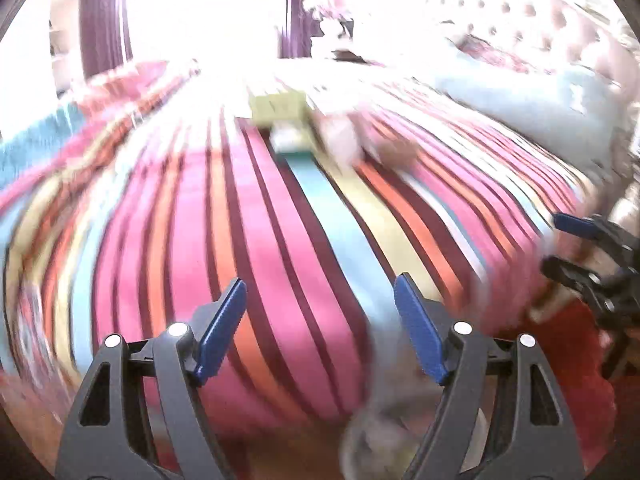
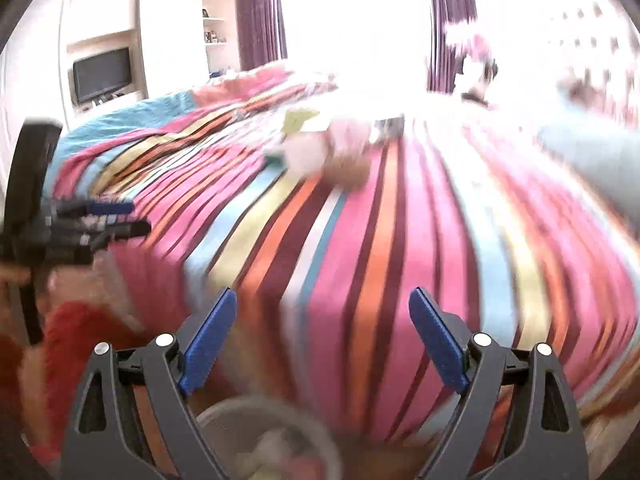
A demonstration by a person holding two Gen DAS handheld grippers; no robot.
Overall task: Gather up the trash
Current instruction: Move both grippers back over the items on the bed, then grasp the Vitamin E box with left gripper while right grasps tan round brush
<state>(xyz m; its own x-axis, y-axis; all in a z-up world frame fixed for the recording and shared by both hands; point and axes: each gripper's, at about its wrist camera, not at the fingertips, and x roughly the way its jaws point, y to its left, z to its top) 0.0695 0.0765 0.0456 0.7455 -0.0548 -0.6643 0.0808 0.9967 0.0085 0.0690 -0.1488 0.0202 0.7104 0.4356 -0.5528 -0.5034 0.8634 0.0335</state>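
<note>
Blurred trash lies on the far part of a striped bedcover: a yellow-green box, a white and green piece, a pale crumpled wad and a brownish lump. The right wrist view shows the box, wad and lump too. My left gripper hangs open over the stripes with nothing between its fingers. My right gripper is likewise open with nothing in it. Each shows in the other's view, the right gripper and the left gripper. A pale mesh bin sits below both.
The bin stands at the bed's near side beside red fuzzy fabric. A light blue pillow and tufted headboard lie to the right. A television and purple curtains stand beyond the bed.
</note>
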